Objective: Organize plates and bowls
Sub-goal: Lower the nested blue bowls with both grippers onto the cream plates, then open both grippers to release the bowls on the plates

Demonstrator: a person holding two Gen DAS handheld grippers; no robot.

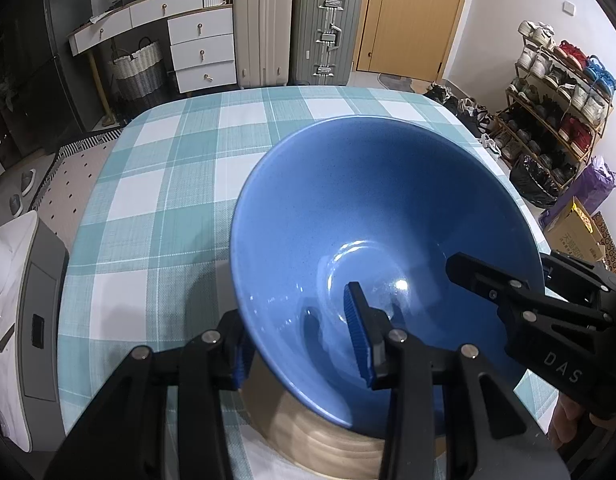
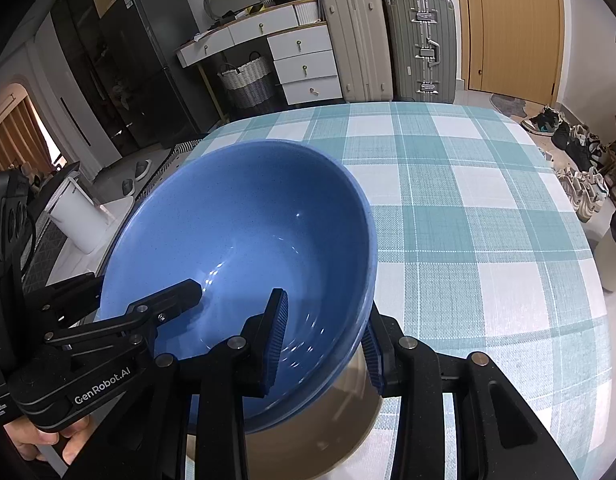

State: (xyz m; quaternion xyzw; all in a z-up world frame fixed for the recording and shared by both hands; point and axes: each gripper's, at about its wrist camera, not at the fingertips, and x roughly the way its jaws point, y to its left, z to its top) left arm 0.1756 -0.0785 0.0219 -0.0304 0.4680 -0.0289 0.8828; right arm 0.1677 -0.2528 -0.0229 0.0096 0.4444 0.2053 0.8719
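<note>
Between both tools, blue bowl (image 1: pixel 388 216) mouth-up.

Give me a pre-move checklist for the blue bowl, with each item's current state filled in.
1. Left gripper straddles the blue bowl's near wall, one finger inside, one outside: ok.
2. Right gripper straddles the opposite side of the wall the same way: ok.
3. Pads actually pressing on the wall, both sides: cannot tell; small gaps seem visible.
4. Bowl sits level: not ok, it looks tilted over the tan bowl beneath it.
5. Whether it is nested in or lifted off that lower bowl: cannot tell.
6. Checked tablecloth beyond the bowls free for setting down: ok.
</note>
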